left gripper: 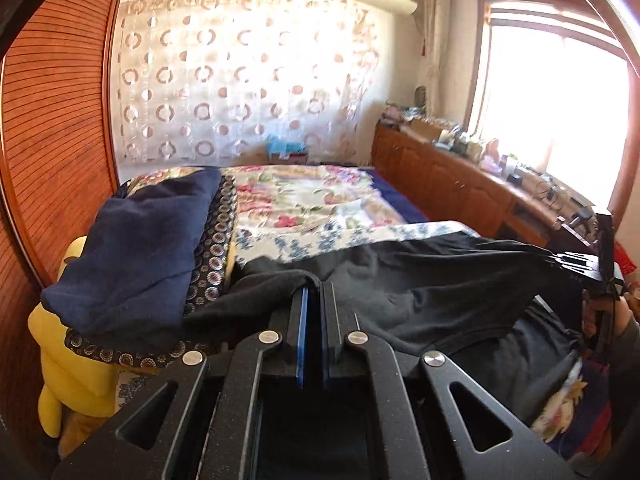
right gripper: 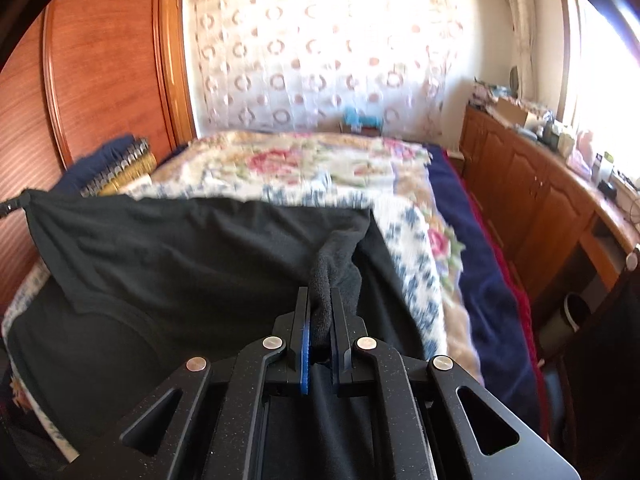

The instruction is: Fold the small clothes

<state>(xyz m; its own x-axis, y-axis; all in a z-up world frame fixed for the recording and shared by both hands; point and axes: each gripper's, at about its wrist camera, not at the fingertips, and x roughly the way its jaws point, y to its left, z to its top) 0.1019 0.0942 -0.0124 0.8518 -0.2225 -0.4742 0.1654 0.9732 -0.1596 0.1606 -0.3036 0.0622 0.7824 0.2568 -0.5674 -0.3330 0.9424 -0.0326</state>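
Left wrist view: the left gripper (left gripper: 313,292) has its fingers (left gripper: 301,320) pressed almost together on a bunched edge of the black garment (left gripper: 440,280), which leaves their tips and runs off to the right. Out at the far right of the fingers the right gripper (left gripper: 576,265) pinches the other end of that edge, so the cloth hangs between the two as a drawn band above the bed (left gripper: 312,196). Left of the fingers a navy garment (left gripper: 132,252) lies heaped on a patterned cushion, well apart from the black one.

Right wrist view: the right gripper (right gripper: 320,300) also stands nearly closed, a rolled lump of black fabric caught between its fingers (right gripper: 306,344). The black garment (right gripper: 180,256) spreads to the left of the fingers and below them, its top edge stretched towards the left gripper (right gripper: 10,205), just visible at the frame's left border. Ahead of the fingers lies the floral quilt of the bed (right gripper: 320,168).

The step in hand looks like carrying the held edge over to make a fold. To do it well, I would keep both ends level and the edge taut, move the two grippers together, and lay the cloth flat on the quilt before letting go. The thick bunch in the right fingers may leave a crease unless smoothed.
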